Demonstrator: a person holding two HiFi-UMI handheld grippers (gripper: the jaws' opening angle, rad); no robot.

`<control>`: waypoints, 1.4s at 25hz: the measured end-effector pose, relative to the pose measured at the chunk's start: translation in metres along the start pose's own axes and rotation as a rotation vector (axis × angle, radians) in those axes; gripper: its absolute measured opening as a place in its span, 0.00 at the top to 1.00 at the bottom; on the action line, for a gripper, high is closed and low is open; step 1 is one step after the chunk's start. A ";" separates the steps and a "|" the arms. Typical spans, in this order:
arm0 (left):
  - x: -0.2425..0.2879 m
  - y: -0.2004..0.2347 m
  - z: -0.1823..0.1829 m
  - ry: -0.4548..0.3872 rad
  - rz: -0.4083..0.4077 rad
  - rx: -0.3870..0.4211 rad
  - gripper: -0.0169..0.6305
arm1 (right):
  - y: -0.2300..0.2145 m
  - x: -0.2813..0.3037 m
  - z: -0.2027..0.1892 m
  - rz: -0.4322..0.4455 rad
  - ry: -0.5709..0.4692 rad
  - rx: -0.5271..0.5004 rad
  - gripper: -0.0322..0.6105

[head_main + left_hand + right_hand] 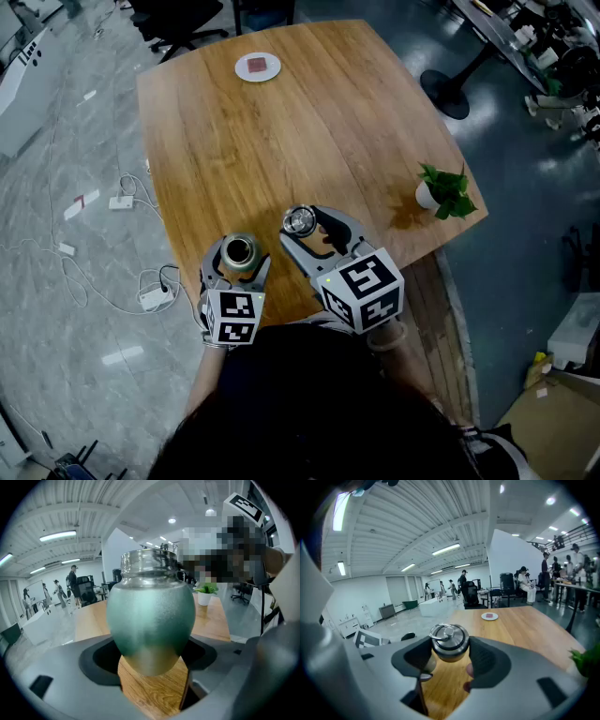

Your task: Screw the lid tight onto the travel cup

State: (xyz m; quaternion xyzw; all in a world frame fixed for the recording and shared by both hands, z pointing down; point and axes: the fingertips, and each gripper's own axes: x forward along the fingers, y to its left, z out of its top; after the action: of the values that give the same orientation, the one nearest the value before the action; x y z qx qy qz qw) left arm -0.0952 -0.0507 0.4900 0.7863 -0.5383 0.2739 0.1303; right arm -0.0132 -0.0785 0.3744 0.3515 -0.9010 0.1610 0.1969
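The travel cup [238, 251] is a green metallic, rounded body with an open steel mouth. My left gripper [238, 257] is shut on its lower body near the table's front edge. In the left gripper view the cup [150, 616] fills the space between the jaws, upright. The lid [300, 222] is a round steel cap with a ring on top. My right gripper [306, 226] is shut on the lid, a little to the right of the cup and apart from it. In the right gripper view the lid [449, 641] sits gripped at the jaw tips, ring side up.
The wooden table [281, 141] carries a small potted plant [445, 192] near its right edge and a white dish with a red square [258, 67] at the far end. Cables and a power strip [150, 298] lie on the floor at left.
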 end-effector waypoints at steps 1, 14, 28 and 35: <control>0.000 0.000 0.000 0.002 0.000 -0.003 0.40 | 0.000 0.000 0.000 0.001 0.002 -0.001 0.56; 0.006 -0.014 -0.001 0.022 -0.048 0.024 0.40 | 0.013 -0.010 0.010 0.102 -0.068 0.022 0.56; 0.010 -0.033 -0.009 0.082 -0.113 0.156 0.40 | 0.077 0.007 -0.011 0.298 0.062 -0.189 0.56; 0.010 -0.037 -0.006 0.071 -0.129 0.178 0.40 | 0.075 0.015 -0.024 0.265 0.125 -0.213 0.56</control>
State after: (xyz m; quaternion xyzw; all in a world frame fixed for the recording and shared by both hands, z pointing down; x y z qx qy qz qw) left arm -0.0607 -0.0412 0.5033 0.8176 -0.4550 0.3395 0.0963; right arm -0.0697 -0.0243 0.3915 0.1963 -0.9374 0.1109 0.2655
